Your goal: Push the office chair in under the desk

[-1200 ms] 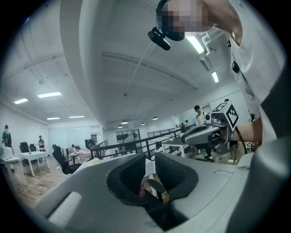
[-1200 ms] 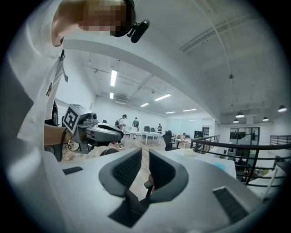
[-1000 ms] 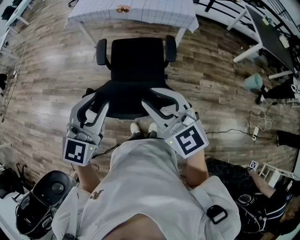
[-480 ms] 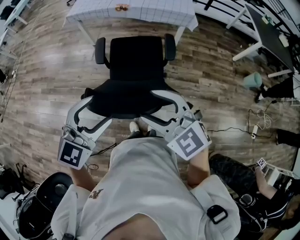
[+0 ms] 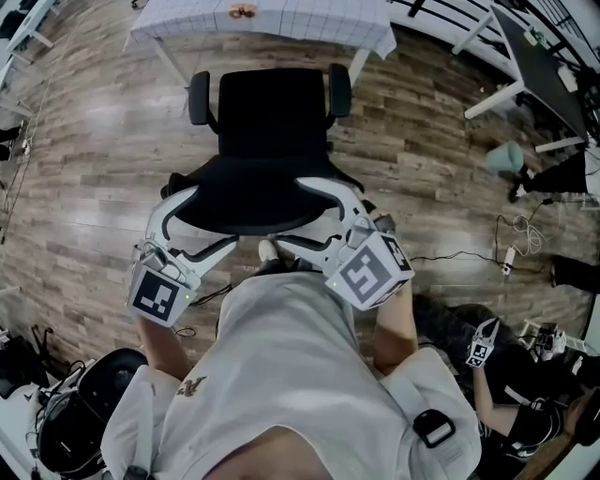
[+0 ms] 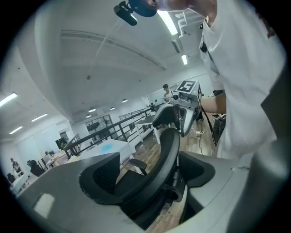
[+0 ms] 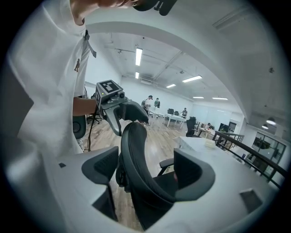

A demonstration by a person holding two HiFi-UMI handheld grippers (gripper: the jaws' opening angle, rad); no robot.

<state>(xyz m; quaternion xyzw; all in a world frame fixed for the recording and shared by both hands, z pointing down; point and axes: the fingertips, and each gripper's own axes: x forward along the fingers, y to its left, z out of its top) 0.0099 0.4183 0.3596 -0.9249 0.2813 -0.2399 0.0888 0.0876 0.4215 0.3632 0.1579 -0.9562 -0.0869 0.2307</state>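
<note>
The black office chair [image 5: 272,122] faces the desk under a white gridded cloth [image 5: 267,19] at the top of the head view, its seat just short of the desk's edge. Its backrest [image 5: 251,199] is nearest me. My left gripper [image 5: 199,228] straddles the backrest's left end and my right gripper [image 5: 314,220] its right end. Both pairs of jaws have just been opening. In the left gripper view the backrest's edge [image 6: 164,157] runs between the pads with gaps on both sides. In the right gripper view the backrest [image 7: 135,157] also stands free between the pads.
A round black device [image 5: 82,405] sits on the wood floor at lower left. Cables [image 5: 469,262] trail at the right, near another person [image 5: 525,417] low down. A teal object [image 5: 506,161] and more desks [image 5: 534,66] stand at the upper right.
Both grippers' jaws have spread wide off the backrest's top edge, and both grippers have sunk a little and tipped downward. The chair sits slightly closer to the desk.
</note>
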